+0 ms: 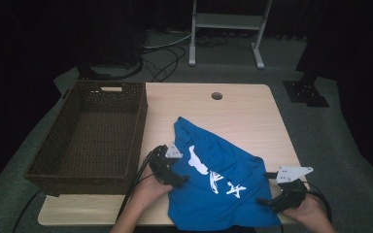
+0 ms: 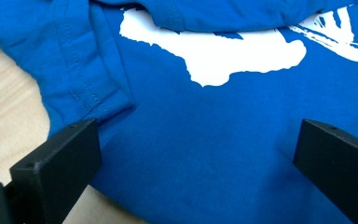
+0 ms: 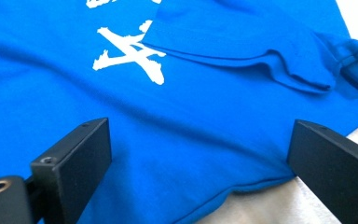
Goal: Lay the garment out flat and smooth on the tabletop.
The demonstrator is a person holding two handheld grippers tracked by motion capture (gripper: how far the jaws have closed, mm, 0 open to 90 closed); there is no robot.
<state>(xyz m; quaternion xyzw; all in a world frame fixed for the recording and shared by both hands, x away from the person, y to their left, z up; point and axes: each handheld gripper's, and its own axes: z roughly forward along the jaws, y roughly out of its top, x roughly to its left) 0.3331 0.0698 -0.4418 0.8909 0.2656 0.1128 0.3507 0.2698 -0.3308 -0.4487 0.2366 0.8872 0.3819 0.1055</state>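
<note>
- A blue T-shirt (image 1: 218, 179) w/ white print lies rumpled on the near right part of the wooden table (image 1: 243, 107). Its near edge hangs a bit over the table's near edge.
- The left gripper (image 1: 177, 180) sits at the shirt's left edge, held by the person's left hand (image 1: 148, 189). In the left gripper view its jaws are wide apart, w/ blue cloth flat between them. They grab nothing.
- The right gripper (image 1: 267, 201) sits at the shirt's near right corner, held by the right hand (image 1: 311, 213). In the right gripper view its jaws are wide apart too, over the shirt's hem. Nothing is pinched.
- A folded sleeve (image 3: 261, 51) lies on top of the shirt, far from the right jaws.
- A dark wicker basket (image 1: 48, 160) stands on the left side of the table, just beside the shirt.
</note>
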